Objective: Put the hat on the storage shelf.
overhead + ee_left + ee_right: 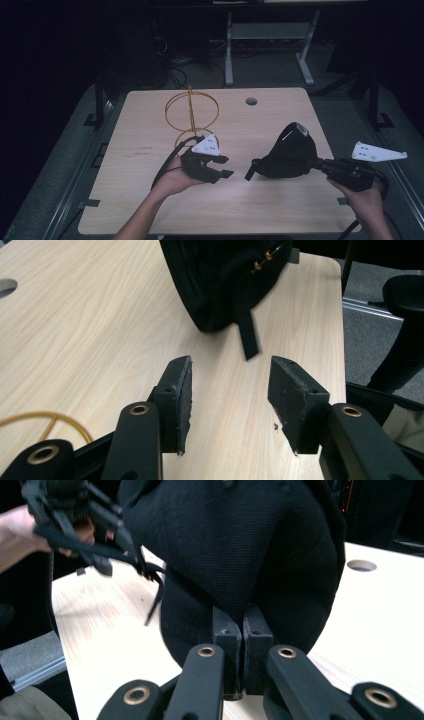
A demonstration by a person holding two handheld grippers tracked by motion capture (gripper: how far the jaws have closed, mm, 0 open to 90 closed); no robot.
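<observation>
My right gripper (242, 687) has its jaws pressed together on a pinch of cloth at the near edge of the black bag (290, 152), which I judge soft, light and floppy, so it will sag unless I hold it at a seam or strap. My left gripper (230, 405) has its jaws apart, empty, pointing at the bag's dangling strap (248, 334) just beyond them. The bag is near the table's (150, 145) right side, the gold wire stand (192, 111) further back.
</observation>
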